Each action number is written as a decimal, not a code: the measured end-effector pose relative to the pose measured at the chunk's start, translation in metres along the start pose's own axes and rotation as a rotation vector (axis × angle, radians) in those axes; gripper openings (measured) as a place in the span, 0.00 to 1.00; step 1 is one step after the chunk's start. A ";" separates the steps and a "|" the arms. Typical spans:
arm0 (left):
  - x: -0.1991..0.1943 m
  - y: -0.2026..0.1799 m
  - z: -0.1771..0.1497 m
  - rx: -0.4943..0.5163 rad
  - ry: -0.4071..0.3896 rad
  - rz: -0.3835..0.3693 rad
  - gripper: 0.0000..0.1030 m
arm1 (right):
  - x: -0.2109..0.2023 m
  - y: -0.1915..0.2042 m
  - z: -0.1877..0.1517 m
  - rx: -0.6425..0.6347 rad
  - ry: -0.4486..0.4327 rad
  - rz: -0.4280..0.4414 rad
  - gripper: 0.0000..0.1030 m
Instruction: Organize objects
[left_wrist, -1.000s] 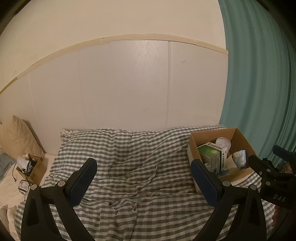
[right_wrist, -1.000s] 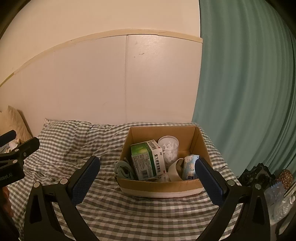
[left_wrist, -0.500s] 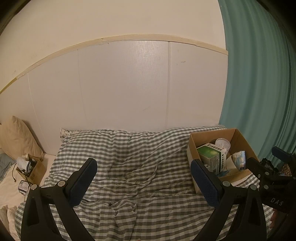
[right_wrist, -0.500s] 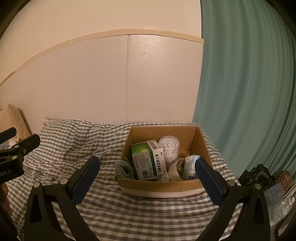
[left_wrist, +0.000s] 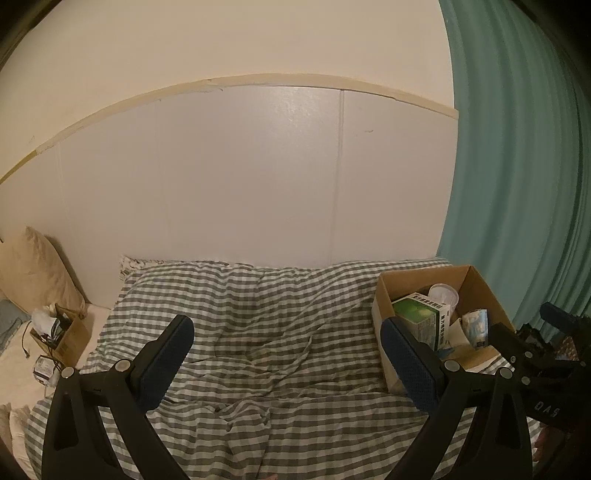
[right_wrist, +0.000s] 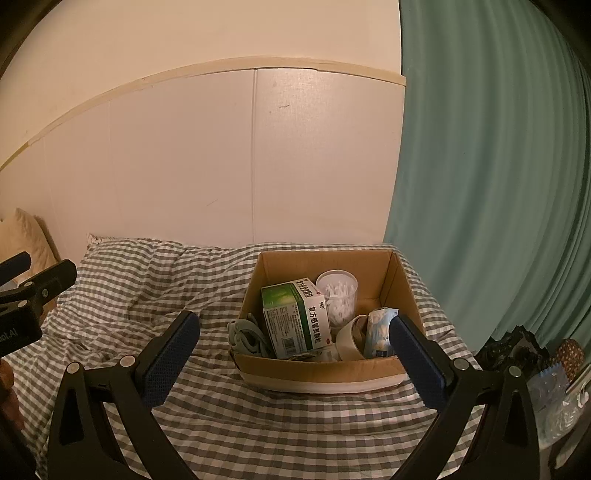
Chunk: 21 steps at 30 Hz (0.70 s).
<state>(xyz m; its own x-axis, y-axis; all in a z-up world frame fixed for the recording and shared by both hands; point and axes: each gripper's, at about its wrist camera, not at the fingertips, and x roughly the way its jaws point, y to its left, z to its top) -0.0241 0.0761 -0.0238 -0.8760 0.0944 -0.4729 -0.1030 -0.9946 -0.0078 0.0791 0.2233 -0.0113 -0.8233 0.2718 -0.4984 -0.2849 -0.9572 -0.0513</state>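
Cardboard box (right_wrist: 325, 373) lies dead ahead of the right tongs (right_wrist: 295, 354), well right of the left tongs (left_wrist: 288, 363). Both tongs wide, empty. Right nearer.

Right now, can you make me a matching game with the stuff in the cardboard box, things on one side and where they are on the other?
Things:
1. green and white box
2. clear cup of cotton swabs
3. grey cloth
4. roll of tape

Places:
A. hanging over the left wall of the cardboard box
B. back of the box, behind the others
C. front right, leaning on edge
D. middle, standing tilted

Pairs: 1-D, 2-B, 3-A, 4-C
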 end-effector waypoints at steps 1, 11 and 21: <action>0.000 0.000 0.000 0.002 0.000 0.002 1.00 | 0.000 0.000 0.000 0.000 0.000 -0.001 1.00; 0.000 -0.003 -0.001 0.018 0.001 0.011 1.00 | 0.000 -0.001 0.000 0.001 -0.002 -0.001 1.00; 0.001 -0.005 -0.003 0.030 0.003 0.018 1.00 | 0.000 -0.001 0.000 0.000 -0.002 -0.001 1.00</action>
<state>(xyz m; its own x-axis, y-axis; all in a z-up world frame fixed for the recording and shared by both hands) -0.0231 0.0807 -0.0269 -0.8764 0.0764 -0.4755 -0.1016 -0.9944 0.0275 0.0796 0.2240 -0.0112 -0.8238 0.2726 -0.4970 -0.2855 -0.9570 -0.0516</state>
